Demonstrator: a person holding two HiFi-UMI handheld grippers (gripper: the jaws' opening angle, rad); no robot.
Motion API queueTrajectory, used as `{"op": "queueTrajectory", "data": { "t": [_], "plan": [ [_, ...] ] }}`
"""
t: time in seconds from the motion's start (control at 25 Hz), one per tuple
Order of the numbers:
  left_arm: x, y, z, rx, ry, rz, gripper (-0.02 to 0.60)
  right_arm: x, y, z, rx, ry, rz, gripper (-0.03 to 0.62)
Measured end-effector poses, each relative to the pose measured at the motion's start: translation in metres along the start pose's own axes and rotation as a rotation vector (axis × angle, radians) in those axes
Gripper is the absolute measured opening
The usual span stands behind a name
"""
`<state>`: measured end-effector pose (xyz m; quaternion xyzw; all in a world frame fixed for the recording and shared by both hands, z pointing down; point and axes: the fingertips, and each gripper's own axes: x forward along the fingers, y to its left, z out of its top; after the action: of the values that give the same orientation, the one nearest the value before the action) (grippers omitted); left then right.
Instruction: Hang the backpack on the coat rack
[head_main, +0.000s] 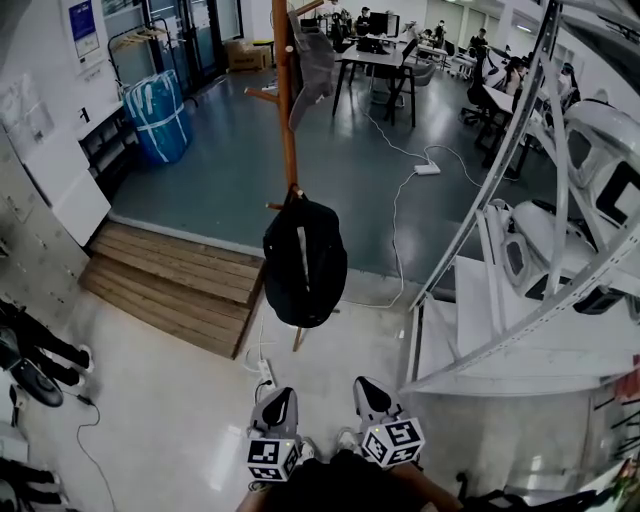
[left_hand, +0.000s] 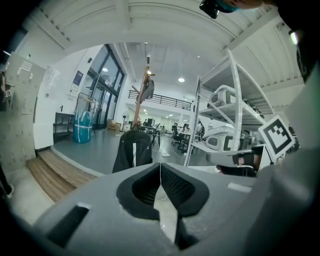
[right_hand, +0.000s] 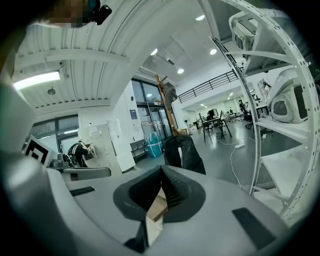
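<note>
A black backpack hangs from a low peg of the wooden coat rack, with its bottom just above the floor. A grey garment hangs near the rack's top. My left gripper and right gripper are side by side at the bottom of the head view, well short of the backpack. Both are shut and hold nothing. The left gripper view shows the backpack and rack straight beyond the closed left gripper. The right gripper view shows the backpack beyond the closed right gripper.
A wooden ramp lies left of the rack's foot. A white metal shelving frame with white machines stands close at the right. A power strip with cables lies on the floor ahead. A blue wrapped bundle stands far left; desks with people are at the back.
</note>
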<state>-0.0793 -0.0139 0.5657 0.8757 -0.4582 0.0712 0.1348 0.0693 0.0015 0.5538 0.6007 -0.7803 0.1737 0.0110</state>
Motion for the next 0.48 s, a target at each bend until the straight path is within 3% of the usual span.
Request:
{"op": "queueTrajectory", "data": {
  "t": [0.48],
  "plan": [
    [0.003,-0.019,0.005,0.02,-0.015,-0.006,0.02,-0.007,-0.006,-0.004,0.02,0.004,0.032,0.012]
  ]
}}
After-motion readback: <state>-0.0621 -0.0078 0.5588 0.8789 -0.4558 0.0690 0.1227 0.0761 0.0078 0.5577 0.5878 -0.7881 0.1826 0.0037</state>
